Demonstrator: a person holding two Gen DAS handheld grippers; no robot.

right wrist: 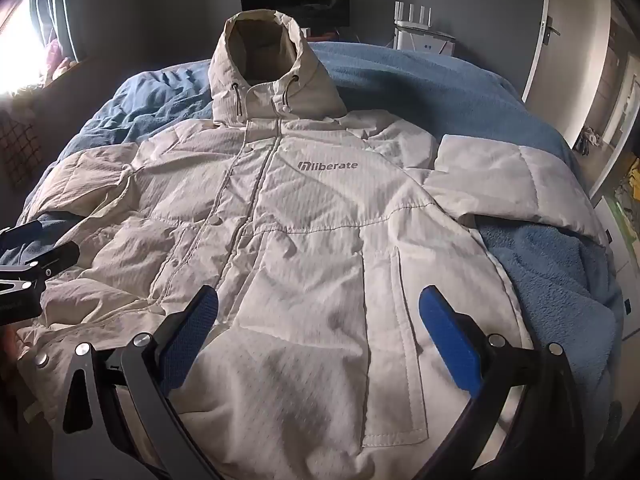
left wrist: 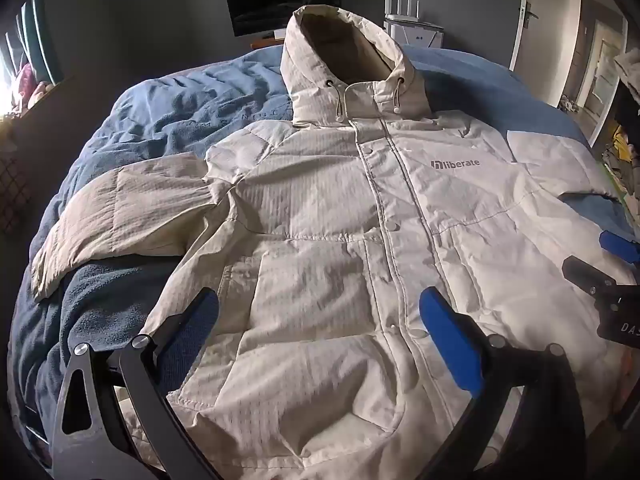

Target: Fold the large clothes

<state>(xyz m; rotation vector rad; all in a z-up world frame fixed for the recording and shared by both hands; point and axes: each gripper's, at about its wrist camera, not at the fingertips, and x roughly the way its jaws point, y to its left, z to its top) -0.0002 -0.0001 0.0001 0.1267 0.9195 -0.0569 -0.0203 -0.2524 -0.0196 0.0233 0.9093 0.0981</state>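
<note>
A cream padded hooded jacket (left wrist: 320,216) with a grey "liberate" logo lies face up, closed, spread on a blue blanket (left wrist: 168,120); it also shows in the right wrist view (right wrist: 312,220). Both sleeves stretch sideways, the hood (left wrist: 340,52) points to the far end. My left gripper (left wrist: 320,312) is open and empty above the jacket's lower left part. My right gripper (right wrist: 320,312) is open and empty above the lower right part, near the pocket (right wrist: 400,368). The right gripper shows at the left view's right edge (left wrist: 612,272), the left gripper at the right view's left edge (right wrist: 36,256).
The bed's blue blanket (right wrist: 540,272) is rumpled at the left and right. A dark monitor (left wrist: 280,0) and a white router (left wrist: 408,20) stand behind the bed against a grey wall. A bright window (right wrist: 20,48) is at the left, a door (right wrist: 568,40) at the right.
</note>
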